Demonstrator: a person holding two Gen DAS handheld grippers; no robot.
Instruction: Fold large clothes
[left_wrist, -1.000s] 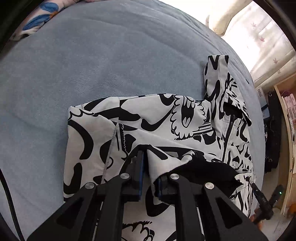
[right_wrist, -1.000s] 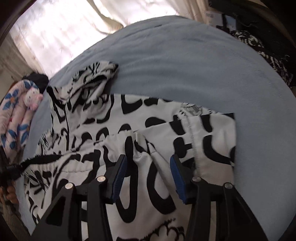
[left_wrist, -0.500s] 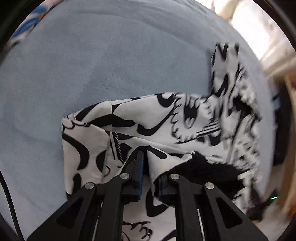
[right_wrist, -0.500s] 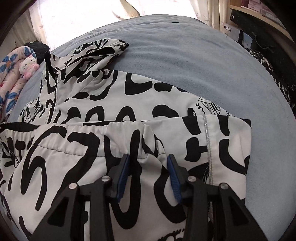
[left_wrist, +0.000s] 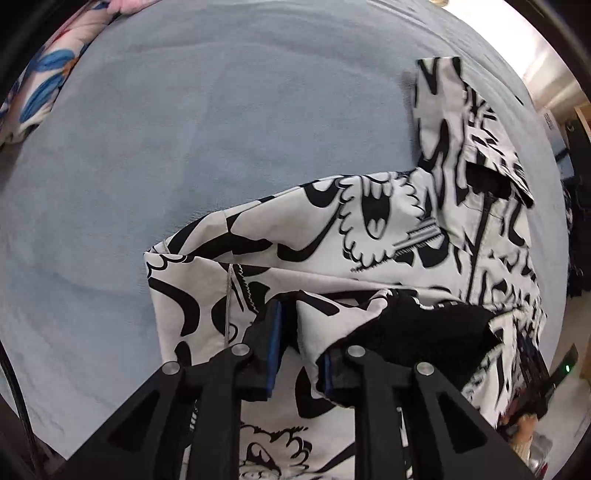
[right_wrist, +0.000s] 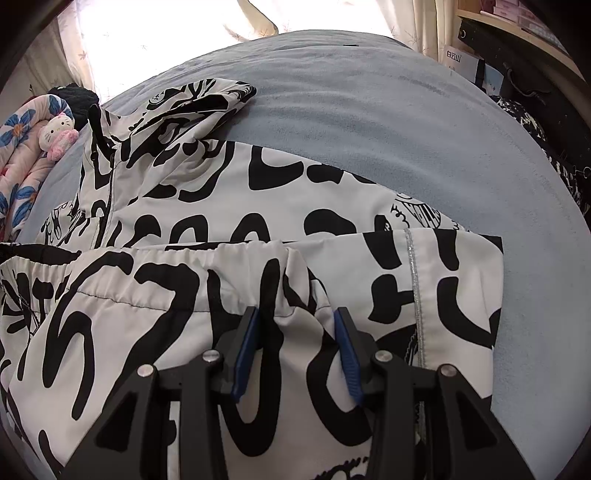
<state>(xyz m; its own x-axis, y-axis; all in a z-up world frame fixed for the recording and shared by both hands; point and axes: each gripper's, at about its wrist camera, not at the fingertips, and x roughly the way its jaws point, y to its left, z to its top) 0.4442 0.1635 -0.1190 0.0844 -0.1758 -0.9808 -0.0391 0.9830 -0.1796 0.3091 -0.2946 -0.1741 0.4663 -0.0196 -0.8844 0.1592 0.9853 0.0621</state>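
A white jacket (left_wrist: 369, 240) with a black graffiti print lies folded on a blue-grey bed cover (left_wrist: 184, 147). My left gripper (left_wrist: 301, 332) points steeply down at its near edge. Its jaws are opening, and a peaked fold of the cloth with black lining still stands between them, with a gap beside the left pad. In the right wrist view the jacket (right_wrist: 295, 192) shows its elastic hem laid across the body. My right gripper (right_wrist: 295, 314) stands over that hem with its jaws apart and a raised pucker of cloth between the blue pads.
A floral quilt (left_wrist: 40, 81) lies at the bed's far left corner, and a pink-and-white plush toy (right_wrist: 59, 133) sits on it. Curtains (right_wrist: 147, 29) hang behind the bed. A shelf with boxes (right_wrist: 480, 62) and dark clothing (right_wrist: 535, 129) border the right side.
The left jaws have parted a little and the left hand has shifted and risen, so the jacket's corner sits further right. The right gripper sank onto the hem and its jaws narrowed slightly.
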